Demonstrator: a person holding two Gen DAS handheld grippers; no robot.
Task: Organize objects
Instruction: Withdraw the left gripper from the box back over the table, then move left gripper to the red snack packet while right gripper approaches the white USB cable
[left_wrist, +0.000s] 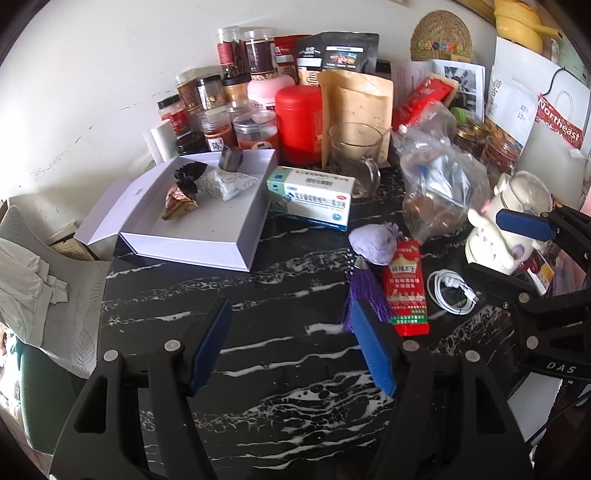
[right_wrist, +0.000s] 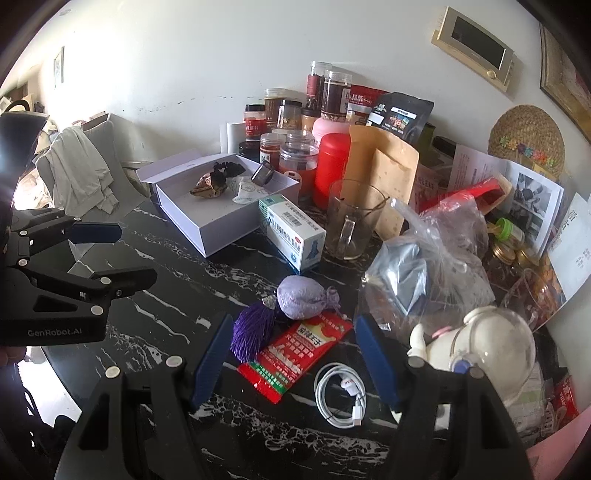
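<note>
Left wrist view: left gripper (left_wrist: 291, 347) at lower centre, jaws spread with nothing between them, only glossy black counter (left_wrist: 258, 295) with white veins beneath. Right gripper (left_wrist: 517, 247) at the right edge, jaws likewise apart and empty, just in front of a glazed white ceramic figure (left_wrist: 509, 221). At centre left, a shallow white cardboard box (left_wrist: 207, 236), lid folded open, holding a few crinkled foil-wrapped pieces. Beside it a rectangular white-and-green medicine carton (left_wrist: 314, 199). Right of centre, a soft lilac fabric sachet (left_wrist: 373, 247) with a purple tassel, a flat red plastic packet (left_wrist: 406, 291), and a coiled white cable (left_wrist: 454, 291).

Right wrist view: right gripper (right_wrist: 291, 358) at bottom centre, jaws spread and empty, framing the red packet (right_wrist: 295, 354) and coiled cable (right_wrist: 340, 391). Sachet (right_wrist: 301, 299) just above them. Left gripper (right_wrist: 107, 254) at the left edge, open over bare counter (right_wrist: 166, 288). Clear glass mug (right_wrist: 351, 221), crumpled clear plastic bag (right_wrist: 436, 266), and plastic jars crowded along the wall.

Judged an early approach step: nothing picked up yet. Next move likely calls for lowering onto one loose small item, closing gently, then carrying it toward the open box (right_wrist: 207, 221).
</note>
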